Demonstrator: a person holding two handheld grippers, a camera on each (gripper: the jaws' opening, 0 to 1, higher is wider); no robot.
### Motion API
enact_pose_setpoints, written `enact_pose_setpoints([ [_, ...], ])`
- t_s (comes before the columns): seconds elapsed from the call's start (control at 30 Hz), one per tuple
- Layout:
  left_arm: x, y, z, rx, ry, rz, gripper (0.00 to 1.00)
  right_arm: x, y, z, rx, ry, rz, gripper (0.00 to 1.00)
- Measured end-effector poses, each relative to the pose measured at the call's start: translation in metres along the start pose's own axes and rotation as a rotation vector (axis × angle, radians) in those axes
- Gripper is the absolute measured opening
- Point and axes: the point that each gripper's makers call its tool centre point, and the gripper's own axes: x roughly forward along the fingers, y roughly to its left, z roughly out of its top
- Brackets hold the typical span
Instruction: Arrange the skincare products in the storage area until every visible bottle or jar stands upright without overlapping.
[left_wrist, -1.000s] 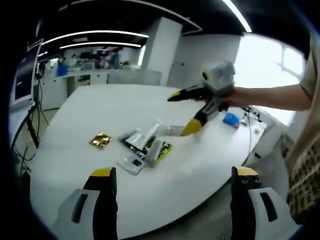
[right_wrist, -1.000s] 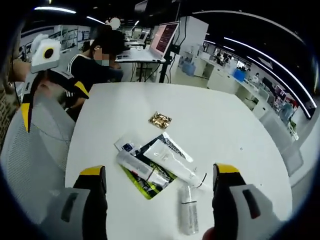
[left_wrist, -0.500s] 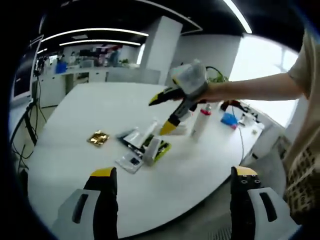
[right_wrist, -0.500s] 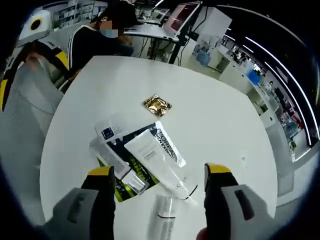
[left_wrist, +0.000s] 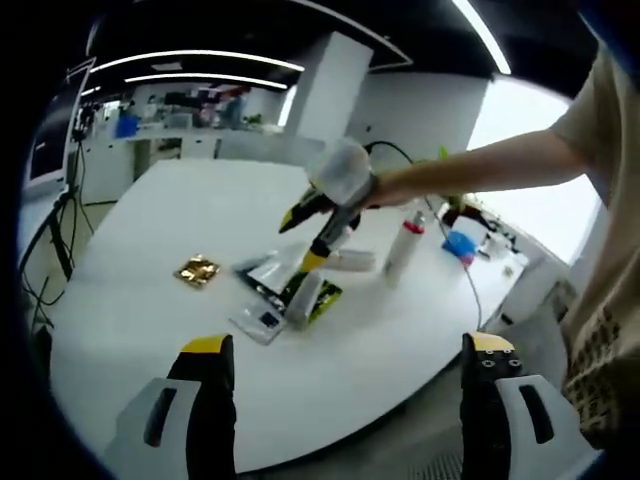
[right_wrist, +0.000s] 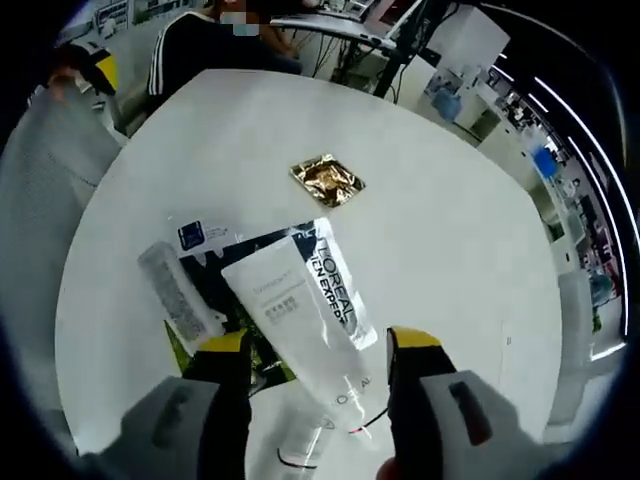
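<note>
My right gripper (right_wrist: 315, 345), fingers spread and empty, straddles the white tube (right_wrist: 305, 315), whose length runs toward frame bottom between them; left gripper (left_wrist: 345, 350) hangs open, far back.

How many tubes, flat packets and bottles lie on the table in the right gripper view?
Tubes: 2 (white tube, grey tube)
Flat packets: 3 (gold packet, white packet with blue label, black-and-green packet)
Bottles: 1 (clear bottle)
Total: 6
</note>
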Motion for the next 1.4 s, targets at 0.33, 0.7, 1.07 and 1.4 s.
enact_pose_setpoints([
  [0.33,0.0,0.002,-0.002,-0.017,0.001,0.002,0.91,0.012,0.013,-0.002,-0.098,0.031,0.117,0.42],
  [0.7,0.0,0.005,-0.003,-0.027,0.005,0.012,0.91,0.016,0.022,0.001,-0.291,0.07,0.231,0.36],
  [1.07,0.0,0.009,-0.003,-0.047,-0.002,0.021,0.9,0.016,0.022,-0.001,-0.31,0.088,0.22,0.31],
  [1.4,0.0,0.007,-0.001,-0.043,-0.01,0.024,0.9,0.012,0.025,0.0,-0.312,0.079,0.165,0.28],
])
